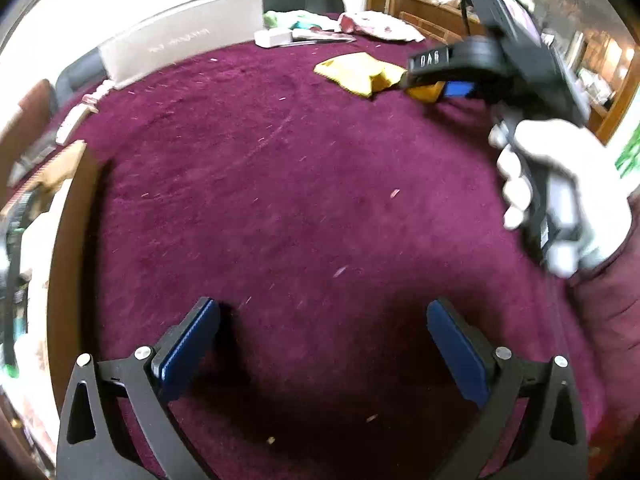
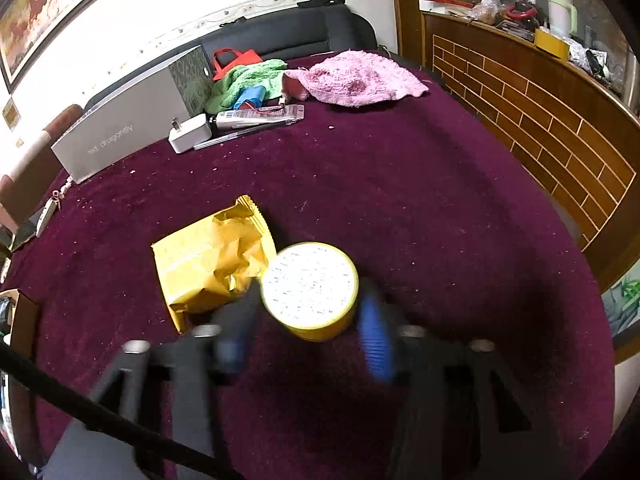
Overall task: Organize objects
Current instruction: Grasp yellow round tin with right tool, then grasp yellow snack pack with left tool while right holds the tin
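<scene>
Bare maroon tablecloth [image 2: 440, 200] across the table's middle and right edge, yellow snack packet [image 2: 212, 256] just left of centre, grey box [image 2: 120, 136], charger [image 2: 190, 133], towels [image 2: 356, 78] crowding the far edge

You have a round counter [image 2: 420, 200] covered in deep maroon velvety cloth, dotted with pale crumbs. Near its middle lies a crumpled yellow foil snack packet [image 2: 208, 260]. Along the far edge sit a long grey cardboard box [image 2: 120, 136], a white plug adapter [image 2: 189, 133], a dark pen [image 2: 240, 136] and a white printed tube [image 2: 260, 116] — close together. Behind them lie a green terry cloth [image 2: 250, 76] and a pink terry cloth [image 2: 356, 78], the two touching.
</scene>
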